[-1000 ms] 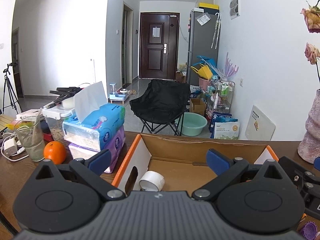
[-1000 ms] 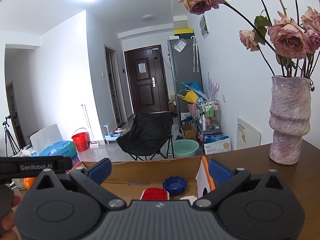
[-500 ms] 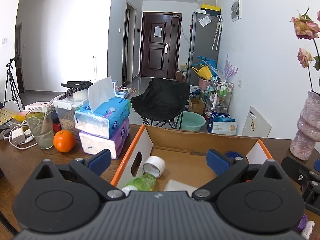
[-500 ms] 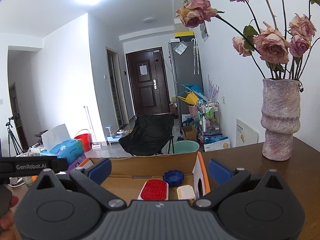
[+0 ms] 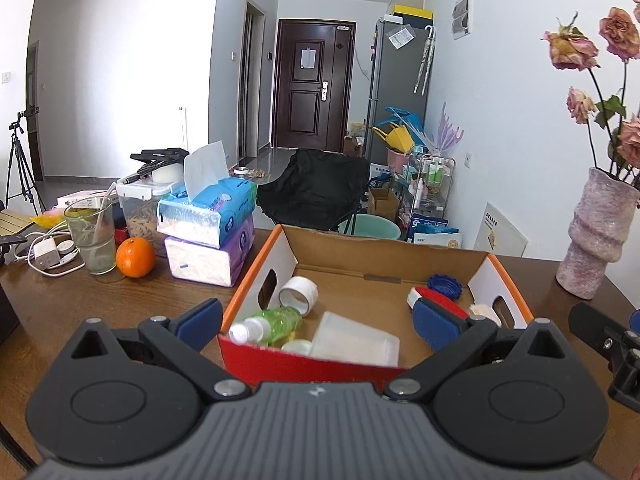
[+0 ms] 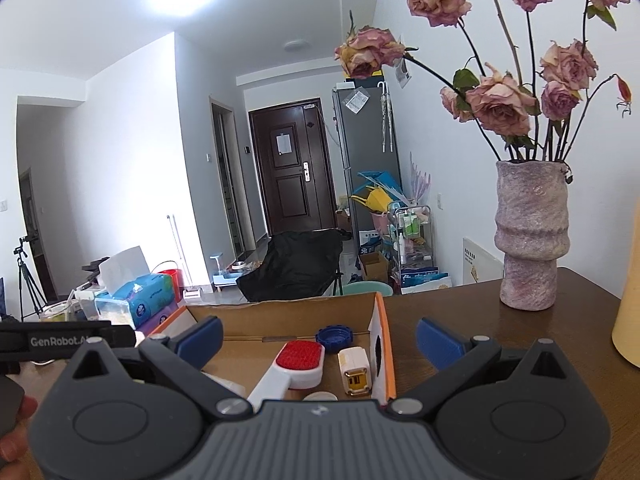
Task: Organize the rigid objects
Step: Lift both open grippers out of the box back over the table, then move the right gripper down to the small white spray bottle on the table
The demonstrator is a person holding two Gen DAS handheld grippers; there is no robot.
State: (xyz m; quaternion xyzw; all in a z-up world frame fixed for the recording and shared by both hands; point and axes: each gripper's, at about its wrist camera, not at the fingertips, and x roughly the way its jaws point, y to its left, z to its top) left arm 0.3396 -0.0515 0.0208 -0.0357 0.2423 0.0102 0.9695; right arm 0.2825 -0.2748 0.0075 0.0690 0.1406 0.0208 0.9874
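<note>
Left wrist view: left claw (image 5: 318,316) hanging released over the cardboard box (image 5: 400,256) on the counter (image 5: 80,300); tape roll (image 5: 298,290), green bottle (image 5: 272,324), clear cup (image 5: 354,340) lying inside. Right claw (image 6: 319,338) also spread wide, gripping nothing, above the red brush (image 6: 298,360), blue cap (image 6: 333,336), charger (image 6: 354,372). Vase (image 6: 530,236) standing well right.

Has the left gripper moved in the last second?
Yes. The left gripper has pulled back and risen: the cardboard box sits farther away, its red near wall and the green bottle now visible.
</note>
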